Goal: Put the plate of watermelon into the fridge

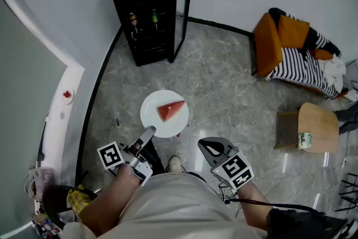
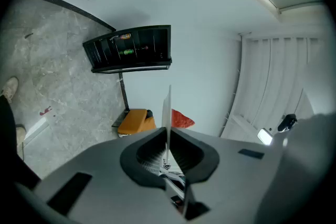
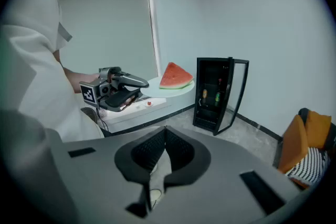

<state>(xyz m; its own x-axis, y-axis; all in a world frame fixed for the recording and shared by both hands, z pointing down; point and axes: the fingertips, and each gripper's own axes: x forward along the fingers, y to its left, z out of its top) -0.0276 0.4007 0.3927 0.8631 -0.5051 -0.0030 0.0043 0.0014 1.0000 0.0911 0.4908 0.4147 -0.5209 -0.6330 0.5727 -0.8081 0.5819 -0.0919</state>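
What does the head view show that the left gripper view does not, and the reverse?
Only the head view: the right gripper, jaws together and empty, the small wooden table, and the plate as a round disc. Only the left gripper view: the white blind, and the plate's rim edge-on, pinched by the left gripper. Both: the black fridge with its door open, the watermelon slice, the orange chair.

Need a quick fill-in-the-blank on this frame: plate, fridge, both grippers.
1. The plate carries a wedge of ____.
2. Its rim is pinched by the ____ gripper.
3. The door of the fridge stands ____.
4. The right gripper holds ____.
Missing: watermelon; left, meaning the left gripper; open; nothing.
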